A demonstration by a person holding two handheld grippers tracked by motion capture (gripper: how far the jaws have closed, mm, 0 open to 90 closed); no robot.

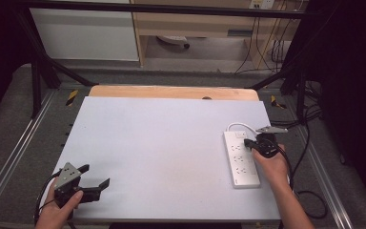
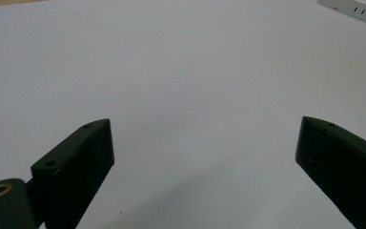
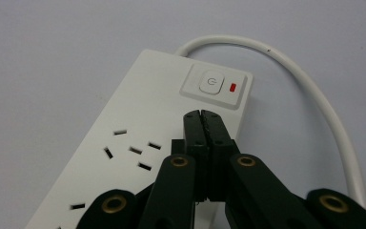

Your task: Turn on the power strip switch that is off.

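Note:
A white power strip [image 1: 239, 160] lies on the right side of the pale table [image 1: 162, 143], its white cable [image 1: 240, 125] curving off its far end. In the right gripper view the power strip [image 3: 138, 124] shows a square power button [image 3: 211, 81] with a red light [image 3: 233, 87] beside it. My right gripper [image 3: 202, 114] is shut with nothing between its jaws, its tips just short of that button, over the strip's end. In the high view my right gripper [image 1: 250, 142] sits at the strip's far end. My left gripper [image 1: 95, 175] rests open near the table's front left corner; its jaws [image 2: 205, 129] stand wide over bare table.
A wooden board edge [image 1: 171, 92] runs along the table's far side. Black frame bars [image 1: 47, 71] and metal rails [image 1: 9, 157] flank the table. Dark cables [image 1: 310, 143] trail off to the right. A corner of the power strip [image 2: 357, 9] appears far off in the left gripper view.

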